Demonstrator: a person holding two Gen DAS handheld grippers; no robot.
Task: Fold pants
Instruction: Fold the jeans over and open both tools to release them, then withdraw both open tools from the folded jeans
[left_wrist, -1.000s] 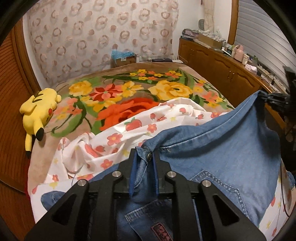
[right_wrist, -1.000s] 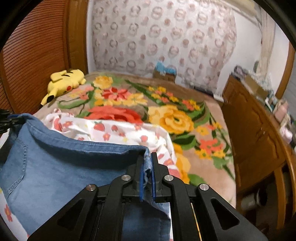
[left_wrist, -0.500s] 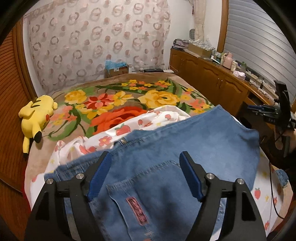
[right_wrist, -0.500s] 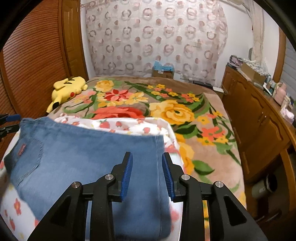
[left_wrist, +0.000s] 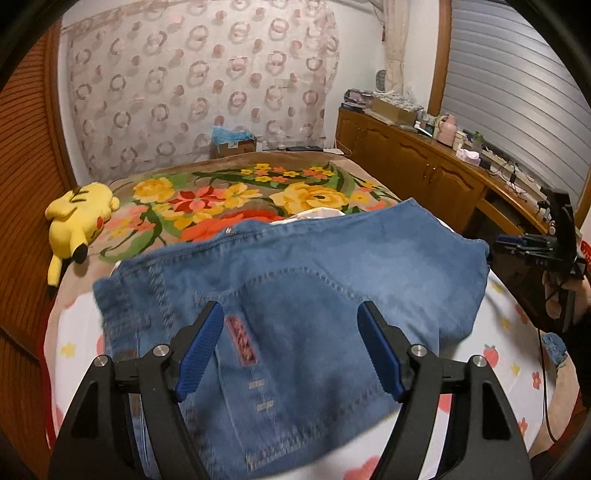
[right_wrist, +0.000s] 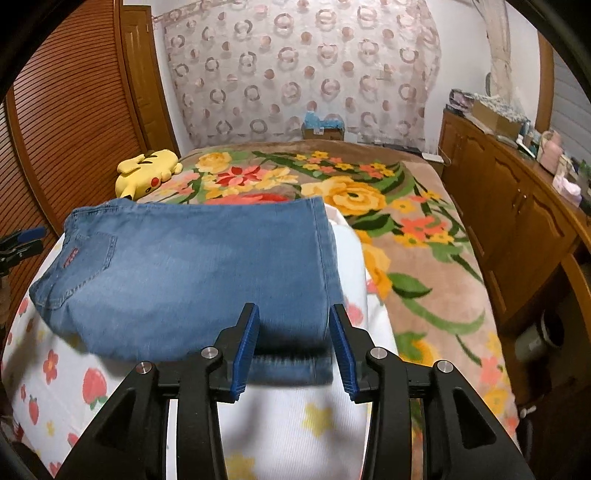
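Two tongs, left (left_wrist: 290, 349) and right (right_wrist: 293, 349), gape over one folded jeans (right_wrist: 192, 273).

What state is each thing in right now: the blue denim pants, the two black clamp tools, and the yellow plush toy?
Blue denim pants: folded, lying flat on the white fruit-print sheet, held by nothing.
Left gripper: open, jaws just widened, above the pants, not pressing.
Right gripper: open, jaws just opening, clear of the pants.
Yellow plush toy: lying on its side on the floral blanket.
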